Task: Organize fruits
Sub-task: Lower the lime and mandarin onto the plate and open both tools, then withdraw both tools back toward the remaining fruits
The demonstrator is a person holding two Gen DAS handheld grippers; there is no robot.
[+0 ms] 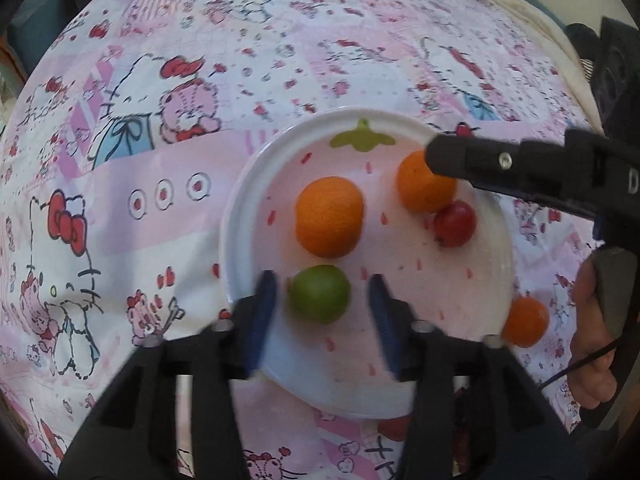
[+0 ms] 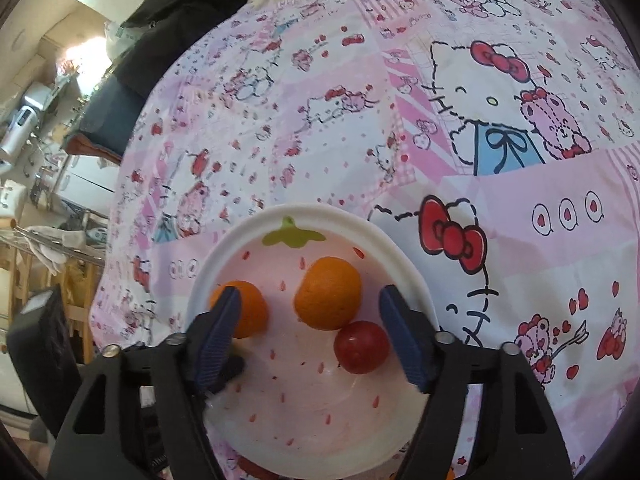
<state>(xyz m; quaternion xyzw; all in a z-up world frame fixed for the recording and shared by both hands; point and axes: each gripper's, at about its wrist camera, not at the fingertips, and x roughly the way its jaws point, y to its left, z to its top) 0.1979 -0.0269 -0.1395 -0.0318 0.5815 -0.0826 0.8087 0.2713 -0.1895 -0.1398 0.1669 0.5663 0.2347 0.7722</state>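
Note:
A white plate (image 1: 236,236) with a strawberry print lies on the cloth. It holds two oranges (image 1: 329,222) (image 1: 420,184), a red fruit (image 1: 455,224) and a green lime (image 1: 320,294). My left gripper (image 1: 322,280) is open around the lime, its blue pads apart from it on both sides. A black finger (image 1: 472,162) of the right gripper reaches in over the far orange. In the right wrist view my right gripper (image 2: 310,296) stands open over the plate (image 2: 384,240), with an orange (image 2: 328,298) and the red fruit (image 2: 362,346) between its fingers, neither one gripped.
A third orange (image 1: 524,322) lies on the pink cartoon-cat cloth (image 1: 120,200) just right of the plate. A hand (image 1: 592,340) holds the right gripper there. A dark jacket (image 2: 176,16) and cluttered shelves (image 2: 36,152) lie beyond the cloth's far left edge.

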